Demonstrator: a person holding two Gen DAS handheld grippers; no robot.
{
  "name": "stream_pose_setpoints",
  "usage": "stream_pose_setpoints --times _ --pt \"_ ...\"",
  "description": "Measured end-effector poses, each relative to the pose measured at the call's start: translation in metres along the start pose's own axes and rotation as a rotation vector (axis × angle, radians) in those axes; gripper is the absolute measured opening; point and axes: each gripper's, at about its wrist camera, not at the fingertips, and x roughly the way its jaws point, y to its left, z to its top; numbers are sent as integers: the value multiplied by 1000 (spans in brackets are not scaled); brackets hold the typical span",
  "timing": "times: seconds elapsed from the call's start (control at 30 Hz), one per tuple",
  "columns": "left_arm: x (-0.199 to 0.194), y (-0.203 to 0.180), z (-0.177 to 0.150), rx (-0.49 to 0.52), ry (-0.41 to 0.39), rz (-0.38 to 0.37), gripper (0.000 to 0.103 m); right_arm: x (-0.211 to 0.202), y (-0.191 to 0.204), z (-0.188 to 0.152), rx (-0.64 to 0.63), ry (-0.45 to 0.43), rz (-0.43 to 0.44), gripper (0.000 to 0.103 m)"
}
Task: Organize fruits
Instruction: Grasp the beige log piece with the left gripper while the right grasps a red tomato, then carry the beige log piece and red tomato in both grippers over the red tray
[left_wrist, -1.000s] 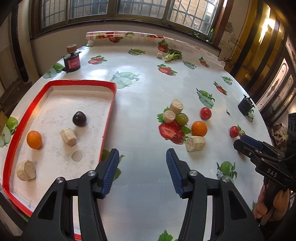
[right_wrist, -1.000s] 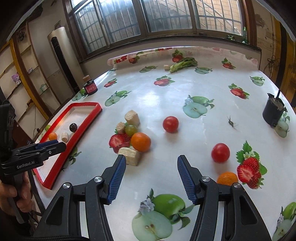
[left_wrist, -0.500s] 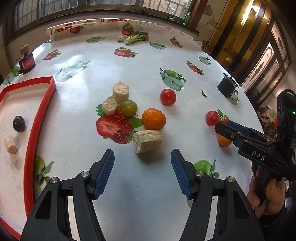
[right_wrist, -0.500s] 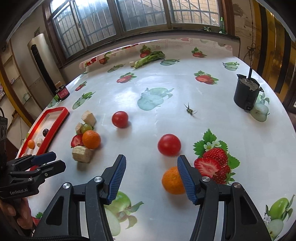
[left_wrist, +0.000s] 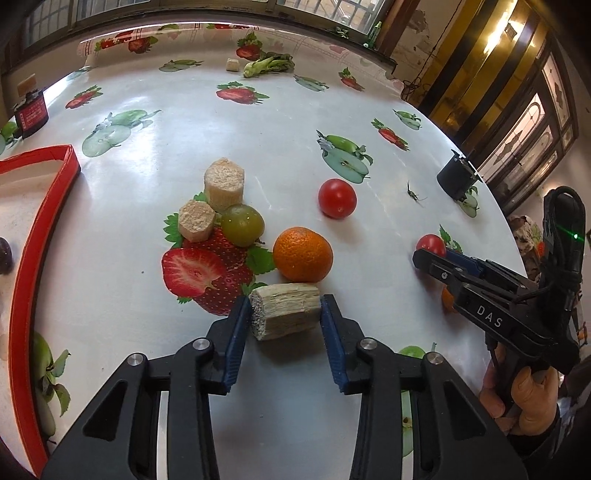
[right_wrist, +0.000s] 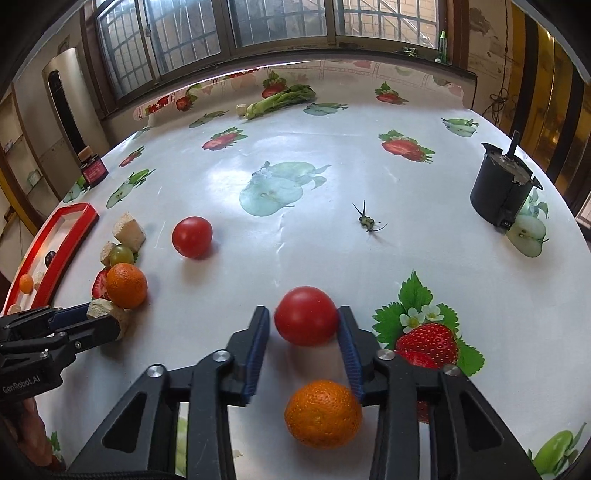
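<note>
— What carries the things?
— A table (right_wrist: 332, 192) with a fruit-print cloth.
— And what lies on it?
— Two tomatoes (right_wrist: 192, 236), two oranges (right_wrist: 126, 285), a green fruit (left_wrist: 242, 224), cane pieces (left_wrist: 224, 183), a red tray (left_wrist: 26, 266), a black pot (right_wrist: 502, 192), greens (right_wrist: 280, 99).

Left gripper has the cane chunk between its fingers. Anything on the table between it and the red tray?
Nothing visible. From the cane chunk in the left gripper, whose jaws are closing, bare tablecloth runs to the red tray; only its raised rim must be cleared.
</note>
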Motion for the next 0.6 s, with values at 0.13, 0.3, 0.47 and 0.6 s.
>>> stream_pose_setpoints --times 0.13,0.3,0.47,0.6 --pt "-9 1 -5 12 -14 4 34 -6 6 -4 -2 -12 13 34" --pt "-24 8 -12 2 -34 29 34 -18 22 -9 -10 -24 58 34" --pt "-46 19 -20 -6 -73 70 34 -31 45 -11 -43 -38 100 34" --pt "-60 25 -25 -7 -99 99 34 -38 68 -13 -74 -47 139 34"
